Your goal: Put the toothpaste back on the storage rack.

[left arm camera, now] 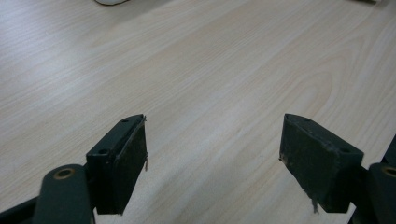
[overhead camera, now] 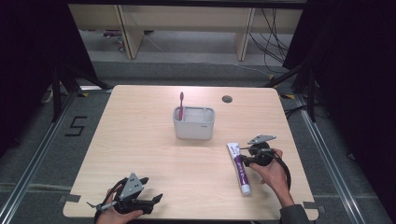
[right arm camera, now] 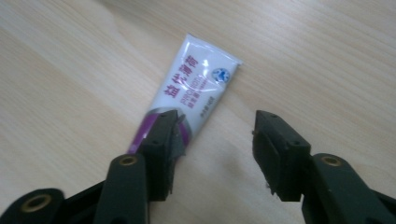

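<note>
Toothpaste was the job as I read it from the high view: the white plastic toothpaste tube with a purple band (overhead camera: 241, 168) lay flat on the pale wooden table (overhead camera: 154, 154), just left of my right gripper (overhead camera: 246, 158), its cap end nearer me and its crimped end pointing away. My right hand (overhead camera: 273, 172) held that gripper low and level beside the tube. Farther off, ahead and to the left of the right gripper, stood the white rectangular plastic holder (overhead camera: 194, 122) with a red toothbrush (overhead camera: 181, 105) upright in its left end. My left gripper (overhead camera: 140, 200) rested near the front edge, well apart from everything.

Left gripper view: its jaws stood wide apart over bare wood, with nothing between them. I judged it best left parked there.

Right gripper view: the jaws stood parted, and the tube (right arm camera: 194, 88) ran away from the left finger (right arm camera: 161, 144), which overlapped the purple part. The gap between the pads held only bare table, so nothing was gripped. To do the pickup well, I judged I should shift the gripper leftward as that view showed it, until the tube's body sat centred between the pads, then drop low enough to straddle it and close across its width. Pinching the firmer part toward the cap would probably resist slipping better than the thin crimped end.
</note>
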Motion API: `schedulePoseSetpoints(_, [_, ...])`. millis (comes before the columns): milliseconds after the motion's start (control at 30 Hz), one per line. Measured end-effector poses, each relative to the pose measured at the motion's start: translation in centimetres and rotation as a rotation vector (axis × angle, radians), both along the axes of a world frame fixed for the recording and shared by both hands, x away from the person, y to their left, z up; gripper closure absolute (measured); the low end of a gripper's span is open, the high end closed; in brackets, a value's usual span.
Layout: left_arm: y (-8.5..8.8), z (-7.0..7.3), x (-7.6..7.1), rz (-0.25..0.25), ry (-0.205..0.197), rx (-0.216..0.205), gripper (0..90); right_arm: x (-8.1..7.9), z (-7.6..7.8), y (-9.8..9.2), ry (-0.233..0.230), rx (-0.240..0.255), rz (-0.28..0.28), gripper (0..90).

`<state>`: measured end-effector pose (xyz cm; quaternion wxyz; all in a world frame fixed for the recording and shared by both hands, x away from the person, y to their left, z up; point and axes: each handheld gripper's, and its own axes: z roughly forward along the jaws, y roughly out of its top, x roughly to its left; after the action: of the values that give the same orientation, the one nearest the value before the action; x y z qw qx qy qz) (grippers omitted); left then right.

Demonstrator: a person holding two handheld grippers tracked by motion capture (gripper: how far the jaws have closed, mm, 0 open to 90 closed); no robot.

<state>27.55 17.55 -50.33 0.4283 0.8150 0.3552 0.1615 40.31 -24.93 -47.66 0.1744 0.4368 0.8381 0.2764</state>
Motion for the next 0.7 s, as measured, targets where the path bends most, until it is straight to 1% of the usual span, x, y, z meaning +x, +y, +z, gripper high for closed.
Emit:
schedulePoseSetpoints(33, [0.0, 0.0, 0.0, -0.004, 0.001, 0.012, 22.6, -0.1, 0.3, 0.1, 0.0, 0.012, -0.003, 47.6])
schedulePoseSetpoints(67, [0.0, -0.1, 0.0, 0.001, -0.004, 0.015, 22.6, -0.4, 0.5, 0.3, 0.038, 0.02, -0.004, 45.3])
schedulePoseSetpoints(100, [0.0, -0.1, 0.0, 0.001, -0.004, 0.015, 22.6, -0.4, 0.5, 0.3, 0.038, 0.02, -0.004, 45.3])
schedulePoseSetpoints(133, [0.0, -0.1, 0.0, 0.002, 0.0, 0.013, 22.6, -0.8, 0.7, 0.8, 0.069, 0.022, 0.003, 43.0])
schedulePoseSetpoints(167, [0.1, 0.0, 0.0, -0.002, 0.003, 0.013, 22.6, -0.9, 0.7, 0.9, 0.07, 0.022, 0.008, 42.2])
schedulePoseSetpoints(200, [0.0, 0.0, 0.0, 0.002, 0.0, 0.011, 22.6, -1.2, 0.8, 1.3, 0.096, 0.029, -0.003, 41.7])
schedulePoseSetpoints(233, [0.0, 0.0, -0.1, 0.001, 0.001, 0.009, 22.6, -1.2, 0.7, 1.4, 0.101, 0.02, 0.009, 41.7])
schedulePoseSetpoints(267, [0.1, 0.0, -0.1, -0.006, -0.001, 0.025, 22.6, -1.2, 0.7, 1.6, 0.112, 0.009, 0.023, 42.1])
schedulePoseSetpoints(300, [0.2, 0.0, -0.1, -0.012, -0.004, 0.038, 22.6, -1.3, 0.6, 1.9, 0.144, 0.009, 0.021, 42.4])
schedulePoseSetpoints(333, [0.2, 0.1, -0.1, -0.015, 0.0, 0.031, 22.6, -1.3, 0.5, 2.1, 0.166, 0.001, 0.03, 42.1])
schedulePoseSetpoints(367, [0.1, 0.1, 0.0, -0.008, -0.001, 0.021, 22.6, -1.2, 0.3, 2.1, 0.171, -0.011, 0.039, 42.2])
schedulePoseSetpoints(400, [0.1, 0.0, 0.0, -0.01, 0.002, 0.025, 22.6, -1.4, 0.2, 2.4, 0.198, -0.019, 0.009, 42.4])
schedulePoseSetpoints(433, [0.1, 0.0, -0.1, -0.01, -0.003, 0.037, 22.6, -1.1, 0.1, 2.3, 0.188, -0.032, 0.041, 42.7])
schedulePoseSetpoints(467, [0.1, 0.0, -0.1, -0.013, -0.002, 0.036, 22.6, -0.9, -0.1, 2.2, 0.169, -0.036, 0.05, 43.2])
schedulePoseSetpoints(500, [0.1, 0.0, -0.1, -0.008, -0.001, 0.029, 22.6, -1.0, 0.0, 2.3, 0.191, -0.03, 0.038, 43.5])
schedulePoseSetpoints(533, [0.1, 0.0, -0.1, -0.007, -0.001, 0.028, 22.6, -0.9, 0.0, 2.3, 0.194, -0.029, 0.044, 43.6])
schedulePoseSetpoints(567, [0.1, 0.0, -0.1, -0.01, -0.001, 0.033, 22.6, -0.9, 0.0, 2.4, 0.204, -0.023, 0.034, 43.6])
schedulePoseSetpoints(600, [0.2, 0.1, 0.0, -0.014, -0.002, 0.052, 22.6, -0.8, 0.0, 2.3, 0.192, -0.035, 0.033, 43.4])
schedulePoseSetpoints(633, [0.1, 0.0, -0.1, -0.013, 0.002, 0.027, 22.6, -0.8, 0.0, 2.4, 0.203, -0.026, 0.032, 43.5])
schedulePoseSetpoints(667, [0.1, 0.0, -0.1, -0.013, 0.001, 0.037, 22.6, -0.8, 0.0, 2.4, 0.207, -0.029, 0.029, 43.5])
schedulePoseSetpoints(700, [0.1, 0.0, 0.0, -0.009, -0.002, 0.036, 22.6, -0.7, -0.1, 2.5, 0.214, -0.027, 0.031, 44.0])
